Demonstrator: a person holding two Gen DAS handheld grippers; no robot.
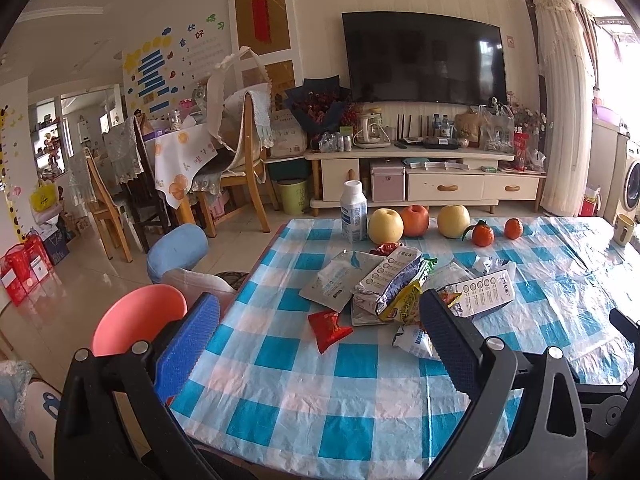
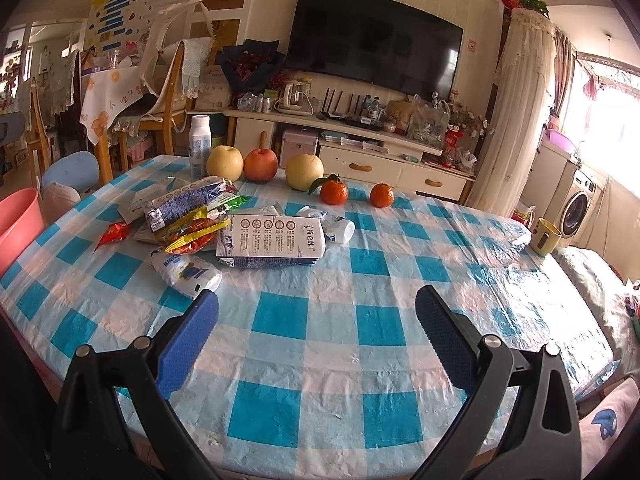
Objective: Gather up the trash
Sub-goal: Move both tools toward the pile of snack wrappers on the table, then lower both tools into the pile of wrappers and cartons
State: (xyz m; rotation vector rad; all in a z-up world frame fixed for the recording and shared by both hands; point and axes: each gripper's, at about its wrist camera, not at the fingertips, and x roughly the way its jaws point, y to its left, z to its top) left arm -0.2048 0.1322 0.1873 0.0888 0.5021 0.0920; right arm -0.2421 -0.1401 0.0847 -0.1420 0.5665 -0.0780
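Both jaws wide open, empty: wrapper pile (image 1: pixel 400 284) heaped mid-table (image 1: pixel 304 380), dead ahead of left gripper (image 1: pixel 316 320), forward-left of right gripper (image 2: pixel 316 312); left nearer, pink bin (image 1: pixel 138 316) at its left.
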